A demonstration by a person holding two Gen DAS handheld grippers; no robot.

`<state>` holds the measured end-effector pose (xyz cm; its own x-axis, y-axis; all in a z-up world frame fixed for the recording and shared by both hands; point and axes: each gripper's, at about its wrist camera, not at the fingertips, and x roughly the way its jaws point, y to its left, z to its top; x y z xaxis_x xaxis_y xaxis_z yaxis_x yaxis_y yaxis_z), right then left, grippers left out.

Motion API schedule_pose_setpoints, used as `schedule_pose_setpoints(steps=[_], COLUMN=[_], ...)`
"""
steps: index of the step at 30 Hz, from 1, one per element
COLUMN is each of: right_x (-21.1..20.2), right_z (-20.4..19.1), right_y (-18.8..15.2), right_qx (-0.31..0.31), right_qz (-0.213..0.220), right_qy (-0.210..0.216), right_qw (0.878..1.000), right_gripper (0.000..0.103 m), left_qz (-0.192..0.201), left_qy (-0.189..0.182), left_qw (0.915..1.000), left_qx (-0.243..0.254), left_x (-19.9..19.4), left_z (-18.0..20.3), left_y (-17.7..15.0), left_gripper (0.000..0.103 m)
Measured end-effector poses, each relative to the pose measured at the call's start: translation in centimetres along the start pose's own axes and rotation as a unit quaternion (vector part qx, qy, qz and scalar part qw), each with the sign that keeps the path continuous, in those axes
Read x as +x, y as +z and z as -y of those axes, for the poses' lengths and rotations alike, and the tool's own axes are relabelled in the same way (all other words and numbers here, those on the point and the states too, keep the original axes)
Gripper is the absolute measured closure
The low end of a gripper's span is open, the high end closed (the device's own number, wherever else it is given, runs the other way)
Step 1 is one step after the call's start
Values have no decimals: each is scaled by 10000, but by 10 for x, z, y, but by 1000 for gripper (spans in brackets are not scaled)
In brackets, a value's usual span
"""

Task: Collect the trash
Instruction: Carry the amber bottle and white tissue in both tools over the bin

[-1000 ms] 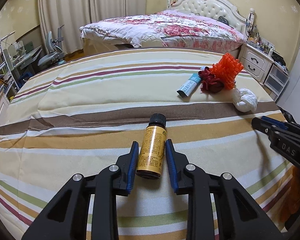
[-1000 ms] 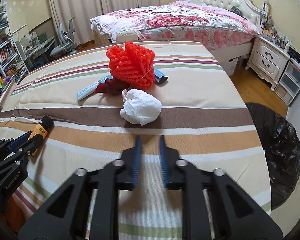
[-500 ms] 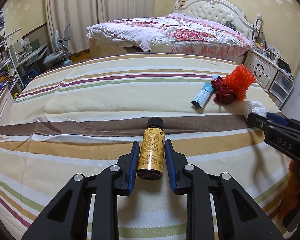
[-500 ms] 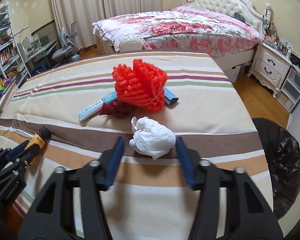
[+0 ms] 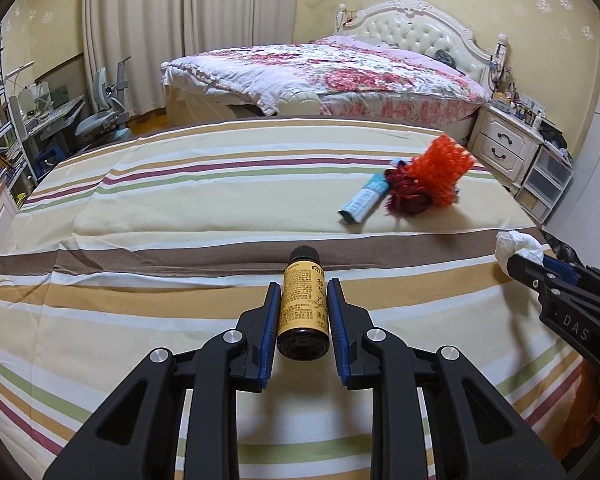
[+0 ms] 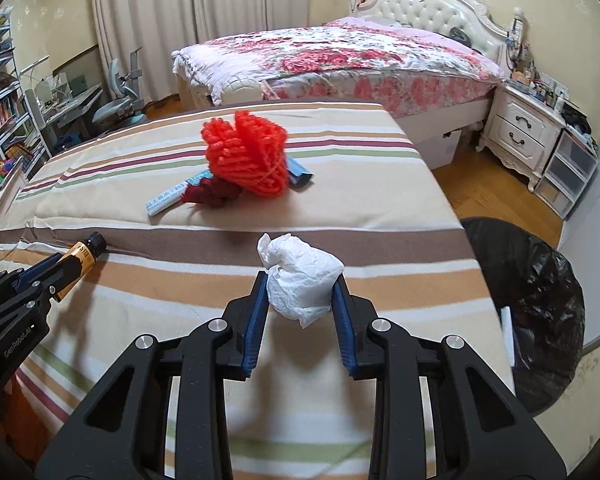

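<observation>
Only the right view shows the black bin bag [image 6: 532, 320]; right tongs [image 6: 300, 296] clamp the tissue wad [image 6: 300, 280], left tongs [image 5: 303, 312] the bottle [image 5: 303, 304].

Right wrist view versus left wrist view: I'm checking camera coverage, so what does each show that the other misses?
Only the right wrist view shows the black-lined trash bin in full beside the bed. Only the left wrist view shows the small amber bottle endwise between the left gripper pads. Both show the crumpled white tissue in the right gripper, the orange foam net and the striped bedspread.
</observation>
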<state>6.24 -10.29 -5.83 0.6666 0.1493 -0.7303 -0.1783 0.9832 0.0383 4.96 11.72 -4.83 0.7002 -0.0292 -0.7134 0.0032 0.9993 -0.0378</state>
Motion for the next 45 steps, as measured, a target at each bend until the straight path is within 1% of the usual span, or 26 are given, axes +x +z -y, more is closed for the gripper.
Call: schedule_pose_setpoints(steps=[8,15,20,28,34,45], right_x=[-17,-31,-42,-53,-57,-42], right_z=[37,75,107,156,184,215], right_y=[-11,-18,-22,-26,-27,-25], right_qx=[329,642,824,1229,1463,1695], right_qz=[77,215,351,475,562,514], right_qy=[-245,-512,-811,-1172,-1385,-1600], right_qw=[9991,9964,9927,9843,9779,9711], right_gripper=[73,72,72,72,72,72], left_qz=[143,231,235,300,305,274], left_qy=[-243,-466,-653,-934,-1094,-1161], left_qw=[9992,9968,9944,9887,9841,9796], left_qx=[276,611,797,1132,1369,1618], left_x=[-6,-7,-5,3,12,33], left_z=[44,91,122,177,213,258], left_y=[3,8,11,19,26,36], left_gripper=[78,78,78,78,78,78])
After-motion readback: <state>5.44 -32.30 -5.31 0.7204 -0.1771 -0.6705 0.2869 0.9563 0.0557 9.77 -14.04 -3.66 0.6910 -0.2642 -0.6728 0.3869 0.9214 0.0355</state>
